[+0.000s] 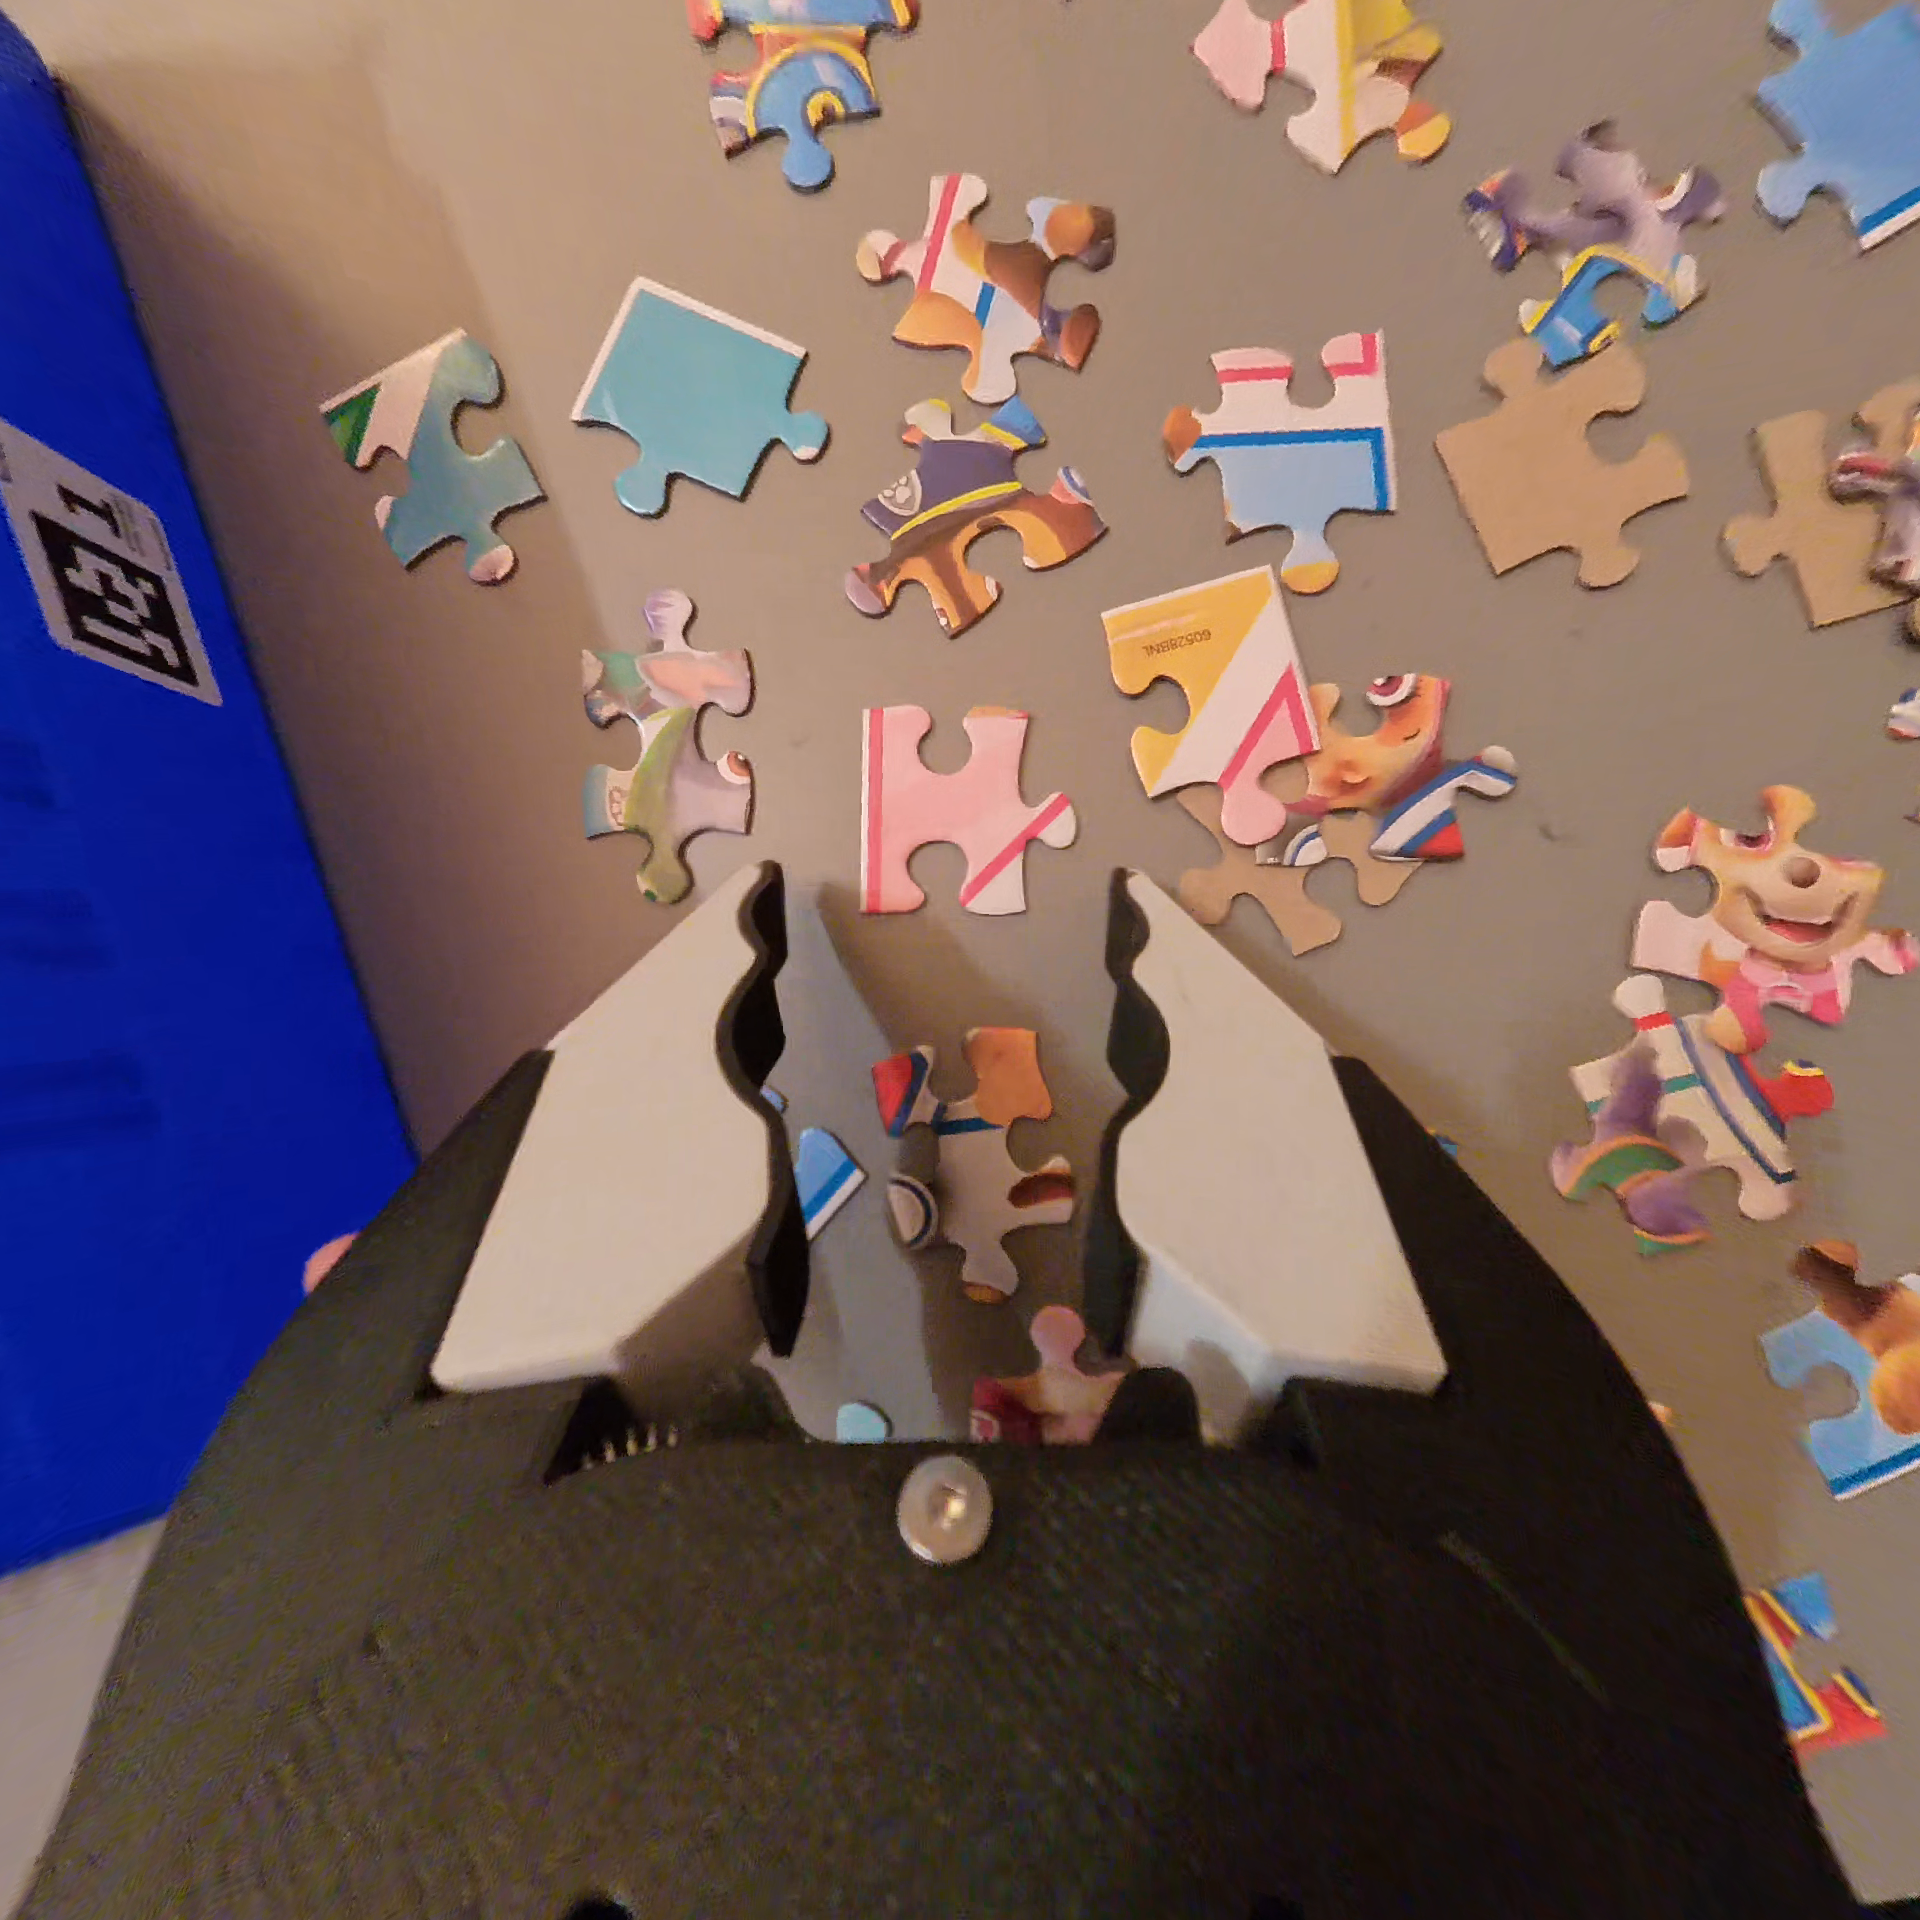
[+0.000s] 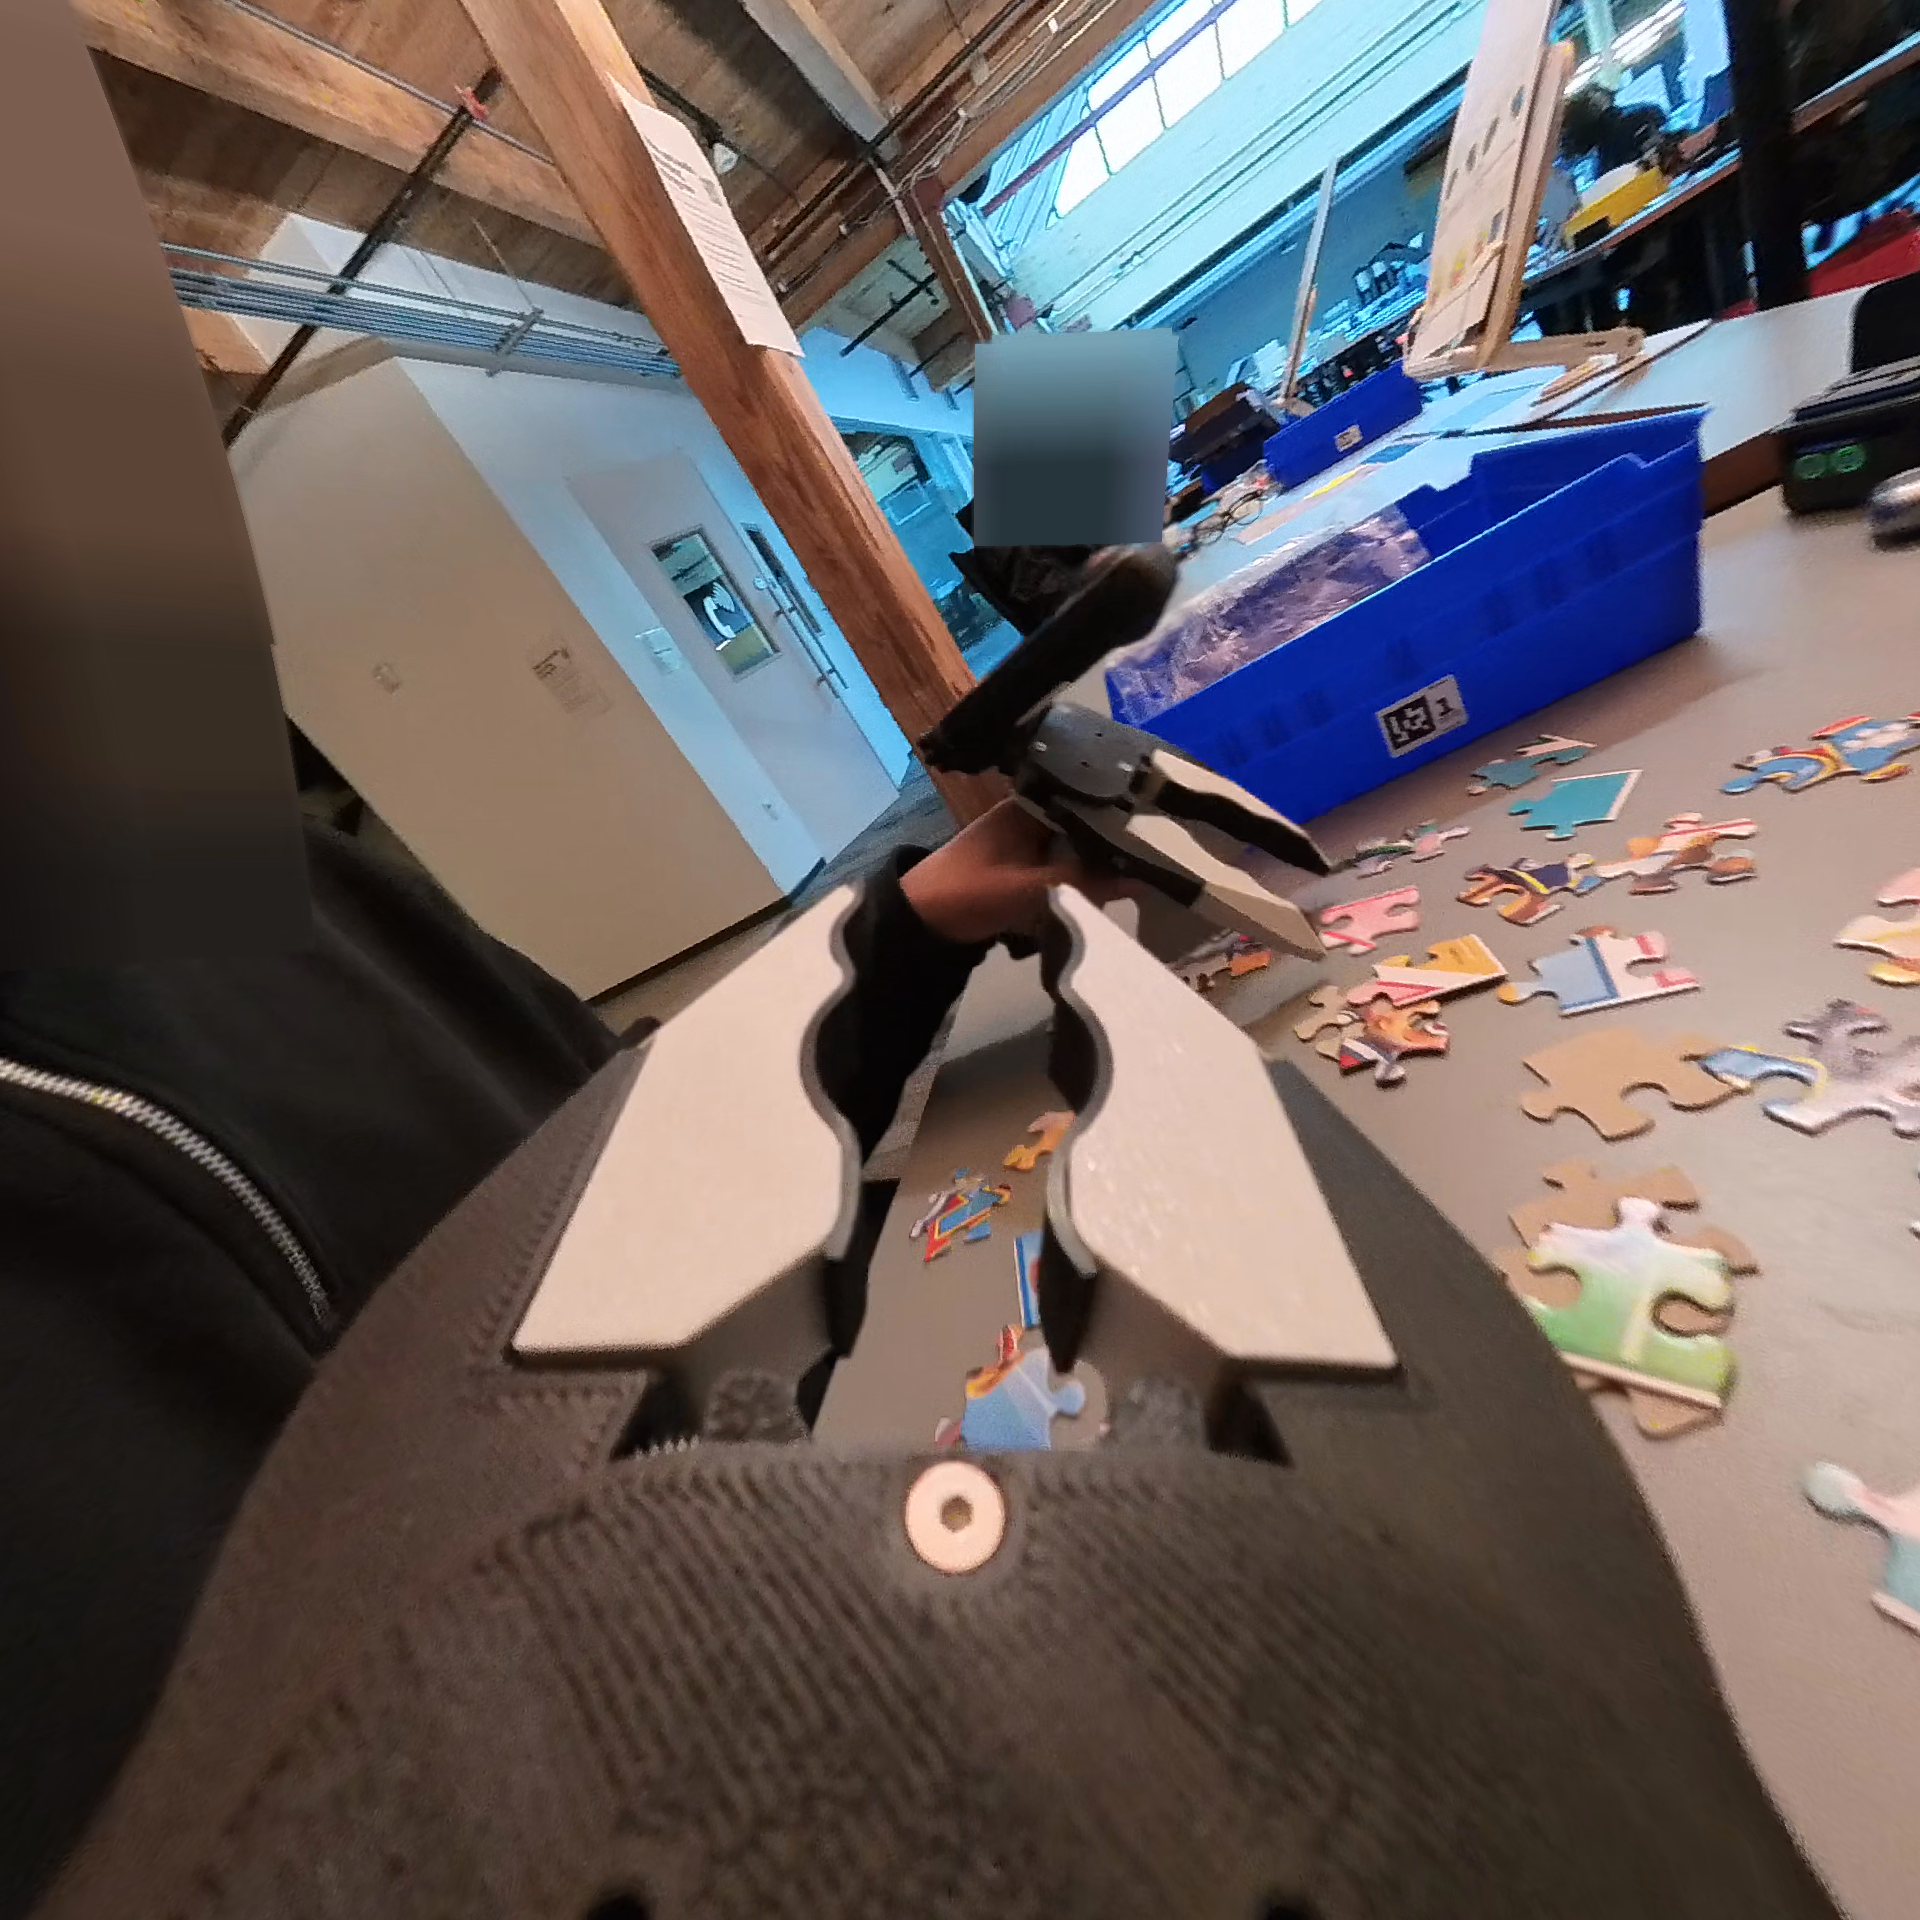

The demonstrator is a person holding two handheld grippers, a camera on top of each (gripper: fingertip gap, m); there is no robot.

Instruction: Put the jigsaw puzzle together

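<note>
My left gripper (image 1: 945, 878) is open and empty, hovering over a grey table (image 1: 436, 748) strewn with jigsaw pieces. Just beyond its fingertips lies a pink piece with red stripes (image 1: 945, 800). A white, orange and blue piece (image 1: 977, 1153) lies on the table under the gap between the fingers. The right wrist view shows the left gripper (image 2: 1311, 909) held by a hand, its fingers spread just above the pink piece (image 2: 1366, 920). My right gripper (image 2: 954, 904) is raised off the table, its fingers apart with nothing between them.
A blue bin (image 1: 156, 935) with a marker tag stands to the left of my left gripper; it also shows in the right wrist view (image 2: 1455, 644). Several loose pieces, some face down (image 1: 1558, 468), lie to the right. A person in a dark zipped jacket (image 2: 156, 1195) is close by.
</note>
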